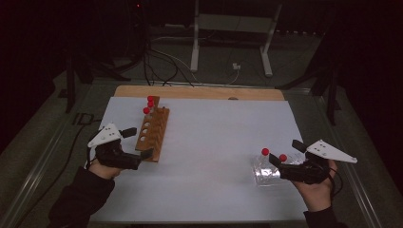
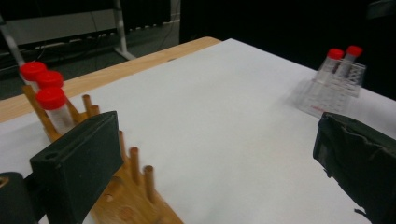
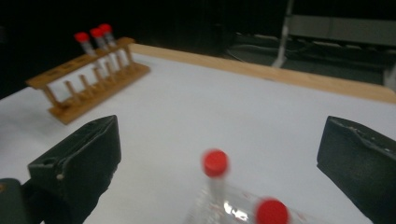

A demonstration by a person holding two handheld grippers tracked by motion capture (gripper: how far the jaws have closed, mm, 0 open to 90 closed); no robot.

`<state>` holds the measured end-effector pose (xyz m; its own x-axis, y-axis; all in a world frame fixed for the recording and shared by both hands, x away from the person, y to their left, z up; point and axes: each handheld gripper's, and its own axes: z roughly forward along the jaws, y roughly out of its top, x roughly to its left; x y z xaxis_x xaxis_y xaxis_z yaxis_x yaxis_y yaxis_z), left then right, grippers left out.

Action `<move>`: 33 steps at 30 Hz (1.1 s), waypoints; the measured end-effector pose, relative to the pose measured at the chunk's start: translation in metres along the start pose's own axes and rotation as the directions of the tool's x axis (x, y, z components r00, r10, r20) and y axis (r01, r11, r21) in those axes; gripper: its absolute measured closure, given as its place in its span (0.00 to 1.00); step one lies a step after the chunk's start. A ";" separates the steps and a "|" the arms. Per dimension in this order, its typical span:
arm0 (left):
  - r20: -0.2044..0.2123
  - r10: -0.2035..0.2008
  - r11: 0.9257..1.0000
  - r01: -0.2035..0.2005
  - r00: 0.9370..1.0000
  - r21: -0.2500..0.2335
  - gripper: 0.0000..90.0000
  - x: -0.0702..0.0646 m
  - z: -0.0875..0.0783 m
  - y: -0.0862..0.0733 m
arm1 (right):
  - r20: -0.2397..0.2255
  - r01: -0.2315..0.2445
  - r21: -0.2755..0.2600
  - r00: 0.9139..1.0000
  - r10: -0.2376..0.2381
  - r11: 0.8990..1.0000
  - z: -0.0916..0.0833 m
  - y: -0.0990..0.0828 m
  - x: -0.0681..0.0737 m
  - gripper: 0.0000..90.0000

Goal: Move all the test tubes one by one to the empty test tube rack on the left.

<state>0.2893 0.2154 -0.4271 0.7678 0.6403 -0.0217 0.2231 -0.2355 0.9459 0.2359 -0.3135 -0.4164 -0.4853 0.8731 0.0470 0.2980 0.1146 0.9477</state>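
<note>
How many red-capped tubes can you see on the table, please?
5: three red-capped tubes stand at the far end of the wooden rack, and two in the clear rack by the right gripper.

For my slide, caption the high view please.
Open left claw beside wooden rack; open right claw by clear rack.

We saw three red-capped tubes [image 1: 149, 104] standing upright at the wooden rack's [image 1: 154, 132] far end, and two more [image 1: 273, 155] in a clear rack [image 1: 264, 175].
</note>
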 end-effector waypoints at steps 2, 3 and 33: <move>0.018 0.005 1.000 -0.005 1.000 -0.007 0.02 -0.004 -0.001 -0.004 | 0.017 -0.008 0.020 1.000 0.008 1.000 0.000 -0.007 -0.007 0.00; 0.017 0.010 1.000 -0.010 1.000 -0.004 0.02 -0.006 -0.001 -0.005 | 0.028 -0.012 0.025 1.000 0.011 1.000 0.000 -0.011 -0.010 0.00; 0.051 0.021 0.999 -0.023 0.998 0.043 0.02 -0.014 0.007 -0.024 | 0.107 0.042 0.221 0.992 -0.067 0.974 0.022 -0.066 -0.028 0.69</move>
<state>0.2772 0.2064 -0.4520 0.8018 0.5973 -0.0182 0.2308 -0.2815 0.9314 0.2482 -0.3347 -0.4870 -0.4131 0.9092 -0.0511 0.4516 0.2533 0.8555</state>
